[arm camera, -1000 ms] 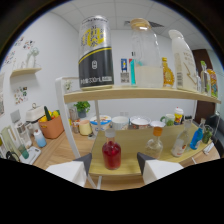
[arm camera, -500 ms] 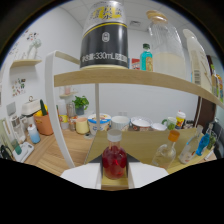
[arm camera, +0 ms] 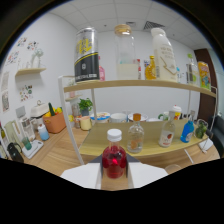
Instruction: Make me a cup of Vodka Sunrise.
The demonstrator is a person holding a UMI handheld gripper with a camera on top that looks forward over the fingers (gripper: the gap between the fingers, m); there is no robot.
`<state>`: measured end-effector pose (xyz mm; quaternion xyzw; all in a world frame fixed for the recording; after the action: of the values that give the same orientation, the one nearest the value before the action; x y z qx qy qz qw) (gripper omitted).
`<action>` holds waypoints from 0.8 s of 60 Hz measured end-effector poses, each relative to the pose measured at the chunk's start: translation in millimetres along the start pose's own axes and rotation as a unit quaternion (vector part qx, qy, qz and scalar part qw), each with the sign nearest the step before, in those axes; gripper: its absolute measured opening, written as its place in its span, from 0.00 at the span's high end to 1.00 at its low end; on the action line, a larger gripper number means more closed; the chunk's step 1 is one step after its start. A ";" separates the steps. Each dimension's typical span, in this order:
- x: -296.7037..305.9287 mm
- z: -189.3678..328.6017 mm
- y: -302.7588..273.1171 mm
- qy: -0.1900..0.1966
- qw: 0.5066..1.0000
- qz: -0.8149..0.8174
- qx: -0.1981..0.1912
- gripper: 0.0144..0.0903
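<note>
Clamping the small red-liquid bottle with a white cap between its two white fingers, the gripper holds it above the wooden counter, so only an ingredient is fetched and, seemingly, pouring is all left

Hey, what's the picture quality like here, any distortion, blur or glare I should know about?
Gripper view: strong fisheye, so the shelf bows and a black ring frames the scene; the whole picture is soft, so bottle labels are unreadable; lighting is even and indoor, with a bright ceiling lamp but little glare; the red bottle between the hand-held gripper's white fingers looks a bit blurred.
</note>
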<state>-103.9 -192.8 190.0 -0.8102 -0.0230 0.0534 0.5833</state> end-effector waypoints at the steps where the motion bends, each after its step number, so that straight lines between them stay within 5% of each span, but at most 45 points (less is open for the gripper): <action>1: 2.9 -2.7 2.6 -0.001 1.000 0.008 -0.001 0.73; 20: 45.4 -22.8 23.5 -0.044 0.951 0.305 -0.015 0.73; 36: 59.0 -15.9 15.5 -0.101 0.817 0.568 -0.002 0.73; 48: 68.1 -21.0 -7.5 -0.151 0.652 0.743 0.029 0.74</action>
<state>-33.7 -203.4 199.7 -0.5200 0.5002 0.5912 0.3603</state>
